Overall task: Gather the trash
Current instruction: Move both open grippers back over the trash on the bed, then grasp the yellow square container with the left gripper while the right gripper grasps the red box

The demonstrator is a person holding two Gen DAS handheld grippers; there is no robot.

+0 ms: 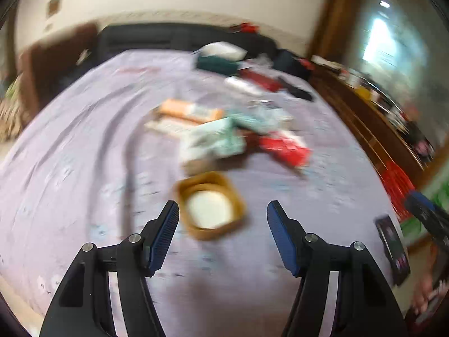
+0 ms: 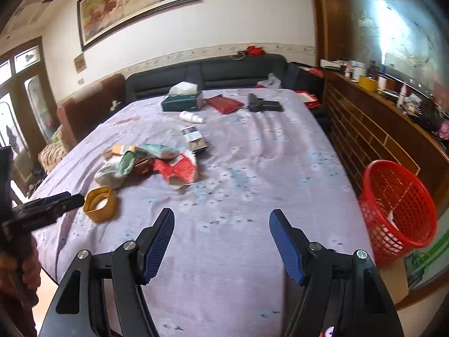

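Observation:
A yellow square cup [image 1: 211, 205] with a white inside lies on the lilac tablecloth just ahead of my open, empty left gripper [image 1: 223, 210]. It also shows in the right wrist view [image 2: 101, 203], with the left gripper [image 2: 53, 205] right beside it. Behind it is a heap of wrappers: a pale green bag [image 1: 216, 140], a red packet [image 1: 283, 147] and an orange packet [image 1: 188, 111]. The same heap [image 2: 146, 163] shows in the right wrist view. My right gripper [image 2: 221, 219] is open and empty over bare cloth. A red mesh basket [image 2: 398, 210] stands off the table's right edge.
Farther back on the table are a green tissue box [image 2: 182, 99], a white bottle [image 2: 192, 117], a dark red pouch [image 2: 224, 104], a black object [image 2: 263, 105] and a small dark box [image 2: 195, 139]. A dark sofa [image 2: 224, 70] stands behind; a wooden counter [image 2: 378, 129] is on the right.

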